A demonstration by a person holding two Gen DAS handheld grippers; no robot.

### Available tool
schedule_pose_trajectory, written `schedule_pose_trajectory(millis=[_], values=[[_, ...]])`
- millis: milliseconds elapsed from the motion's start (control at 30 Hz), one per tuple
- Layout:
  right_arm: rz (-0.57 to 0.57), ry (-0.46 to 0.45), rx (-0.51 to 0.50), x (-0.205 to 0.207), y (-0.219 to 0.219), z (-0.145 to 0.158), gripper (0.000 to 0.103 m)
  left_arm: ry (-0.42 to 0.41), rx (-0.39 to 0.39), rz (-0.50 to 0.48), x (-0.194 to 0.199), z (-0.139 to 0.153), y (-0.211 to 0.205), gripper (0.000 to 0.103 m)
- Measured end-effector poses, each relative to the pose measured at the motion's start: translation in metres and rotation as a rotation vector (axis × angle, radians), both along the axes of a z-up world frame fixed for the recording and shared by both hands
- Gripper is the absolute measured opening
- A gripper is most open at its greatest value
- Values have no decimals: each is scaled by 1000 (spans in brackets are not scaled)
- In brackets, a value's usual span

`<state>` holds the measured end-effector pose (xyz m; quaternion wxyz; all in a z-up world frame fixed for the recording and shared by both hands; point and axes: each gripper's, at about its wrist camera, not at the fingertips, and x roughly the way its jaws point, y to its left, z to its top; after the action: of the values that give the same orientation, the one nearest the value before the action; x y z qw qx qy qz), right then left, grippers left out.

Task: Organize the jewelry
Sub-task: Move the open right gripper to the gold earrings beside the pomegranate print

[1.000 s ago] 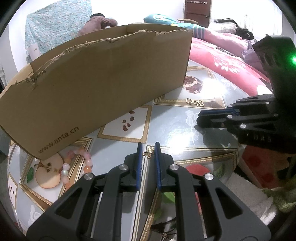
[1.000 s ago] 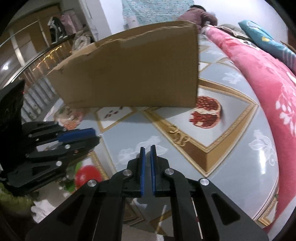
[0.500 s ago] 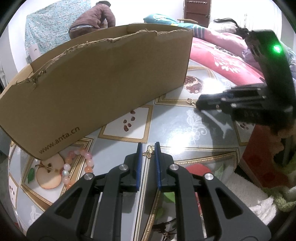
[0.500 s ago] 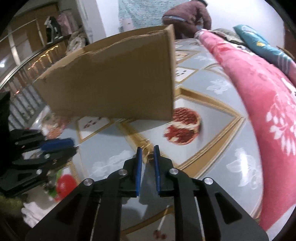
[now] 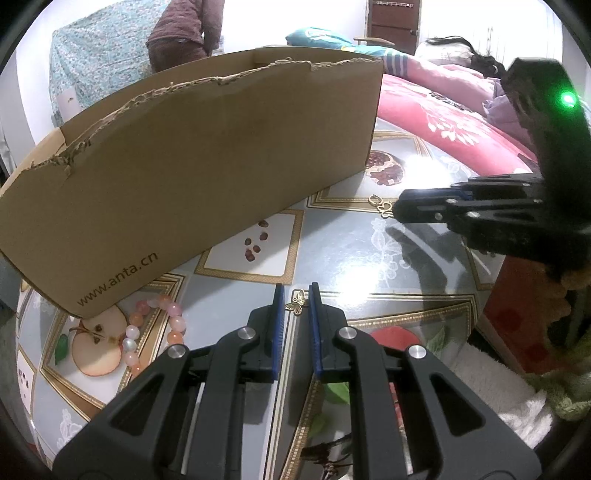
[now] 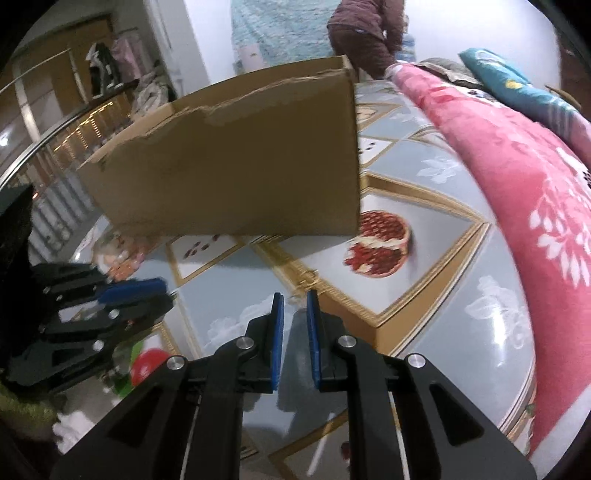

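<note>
My left gripper (image 5: 296, 295) is shut on a small gold butterfly charm (image 5: 296, 305) pinched at its fingertips, low over the table. A second gold piece (image 5: 380, 205), a ring with a butterfly, lies on the table near the pomegranate picture. My right gripper (image 5: 396, 210) has its tips right beside that piece. In the right wrist view the right gripper (image 6: 294, 302) has its blue pads slightly apart with only table between them, and the blurred gold piece (image 6: 306, 280) is just ahead. A torn cardboard box (image 5: 207, 155) stands behind. A pink bead bracelet (image 5: 155, 332) lies at its corner.
The fruit-patterned tablecloth (image 5: 369, 258) ends at a pink floral blanket (image 6: 535, 184) on the right. A white towel (image 5: 498, 398) lies beyond the table's near edge. A person in maroon (image 5: 181, 33) bends over at the back. The left gripper (image 6: 162, 291) sits left of the right one.
My right gripper has moved forward to the gold piece by the pomegranate picture and its jaws have parted a little. The person at the back has stood up. The left gripper has not moved.
</note>
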<state>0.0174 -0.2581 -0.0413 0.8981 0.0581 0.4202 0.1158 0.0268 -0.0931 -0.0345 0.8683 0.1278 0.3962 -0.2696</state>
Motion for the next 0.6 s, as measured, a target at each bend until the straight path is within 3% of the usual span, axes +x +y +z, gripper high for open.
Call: schedule_pose_trajectory(millis=[133,333,600], values=[[2,-6,-12,6,7,-3,19,0,1,0,0,0,0,12],[16,-46,-128,4,28,-3,19,0,0,-1,0,0,-1,12],[24,-50,-147,3,30,-4,13,-1,1,-1,1,1,-1,12]])
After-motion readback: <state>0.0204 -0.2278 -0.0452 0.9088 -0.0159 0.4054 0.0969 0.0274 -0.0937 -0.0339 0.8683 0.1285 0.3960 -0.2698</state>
